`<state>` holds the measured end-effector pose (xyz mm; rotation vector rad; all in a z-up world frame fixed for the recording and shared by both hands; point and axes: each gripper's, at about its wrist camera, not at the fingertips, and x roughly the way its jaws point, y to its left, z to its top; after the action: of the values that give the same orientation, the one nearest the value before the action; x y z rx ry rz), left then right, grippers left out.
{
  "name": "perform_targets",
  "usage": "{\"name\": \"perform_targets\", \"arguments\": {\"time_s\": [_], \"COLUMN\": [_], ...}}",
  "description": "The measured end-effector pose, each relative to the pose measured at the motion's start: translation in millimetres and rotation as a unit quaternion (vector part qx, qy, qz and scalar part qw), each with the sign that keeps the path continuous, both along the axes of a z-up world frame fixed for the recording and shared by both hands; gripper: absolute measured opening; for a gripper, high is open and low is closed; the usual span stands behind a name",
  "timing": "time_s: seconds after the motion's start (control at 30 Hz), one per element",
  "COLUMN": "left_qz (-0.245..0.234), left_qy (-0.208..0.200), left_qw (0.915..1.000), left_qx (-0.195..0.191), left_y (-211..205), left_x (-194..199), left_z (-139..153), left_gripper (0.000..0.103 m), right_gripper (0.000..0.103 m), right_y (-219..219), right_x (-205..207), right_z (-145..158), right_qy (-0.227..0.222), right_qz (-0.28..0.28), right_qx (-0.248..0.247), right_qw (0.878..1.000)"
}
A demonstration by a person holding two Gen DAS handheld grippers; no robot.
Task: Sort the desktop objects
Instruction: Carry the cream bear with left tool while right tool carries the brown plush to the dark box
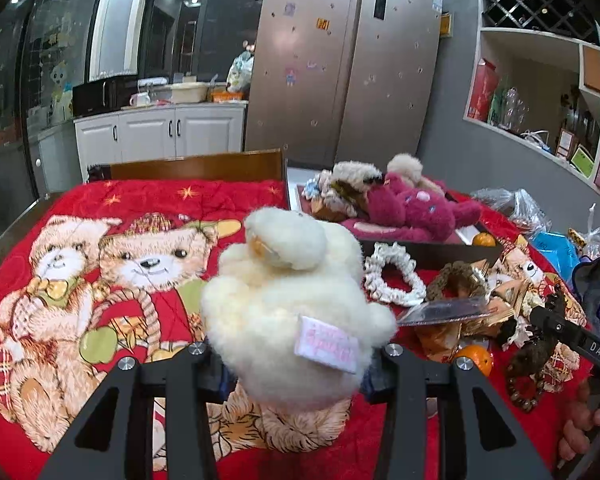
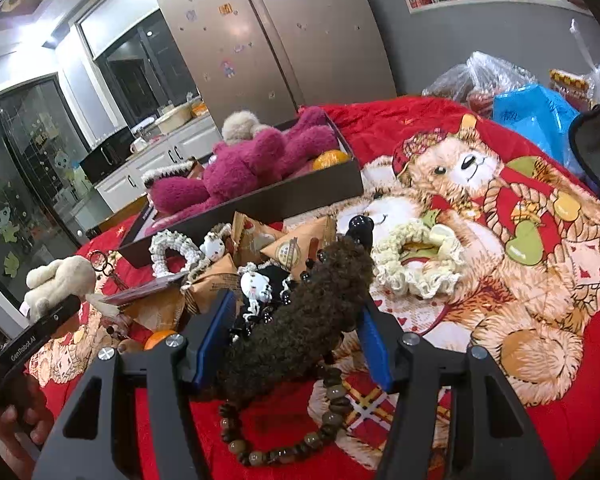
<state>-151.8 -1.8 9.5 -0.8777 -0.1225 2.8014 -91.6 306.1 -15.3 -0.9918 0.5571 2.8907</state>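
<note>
Item: cream plush toy (image 1: 288, 304), lower centre of the left wrist view, pinched at its base between the pads of the left gripper (image 1: 296, 376), jaws partly closed and squeezing the fleece; it stands clear of the red bear-print quilt (image 1: 100, 208), long axis running up and away from the fingers, pink label facing the camera. Item: dark brown curly plush (image 2: 300, 320), centre of the right wrist view, lying between the blue pads of the right gripper (image 2: 296, 344), jaws about half closed and pressing its flanks — long axis slanting toward upper right, a wooden bead bracelet (image 2: 284, 432) looped under its lower end. Destination, by judgement: the dark tray (image 2: 260, 204), upper centre of that view, already holding a magenta plush (image 2: 240, 168) and an orange (image 2: 330, 159). In the left view the tray (image 1: 432, 252) sits upper right of the cream toy, beyond a white scrunchie (image 1: 396, 276). The right gripper appears the nearer, with wrapped packets (image 2: 292, 248) between it and the tray wall.
</note>
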Motion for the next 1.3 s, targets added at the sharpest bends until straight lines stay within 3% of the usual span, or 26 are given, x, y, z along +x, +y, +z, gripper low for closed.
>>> {"name": "perform_targets", "arguments": {"time_s": [0.43,0.83,1.3], "left_qz": [0.002,-0.033,-0.045], "left_qy": [0.056,0.052,0.039], "left_qw": [0.9984,0.998,0.9981], "left_qx": [-0.006,-0.011,-0.016], "left_y": [-7,9,15], "left_x": [15,24,24], "left_z": [27,24,17], "left_gripper": [0.045,0.045,0.045], "right_gripper": [0.06,0.06,0.06], "right_y": [-10,-21,-23], "right_x": [7,15,13], "right_z": [12,22,19], "right_qy": [0.019,0.034,0.029], "right_qz": [0.019,0.043,0.055], "right_qx": [0.029,0.056,0.054], "right_qw": [0.999,0.997,0.997]}}
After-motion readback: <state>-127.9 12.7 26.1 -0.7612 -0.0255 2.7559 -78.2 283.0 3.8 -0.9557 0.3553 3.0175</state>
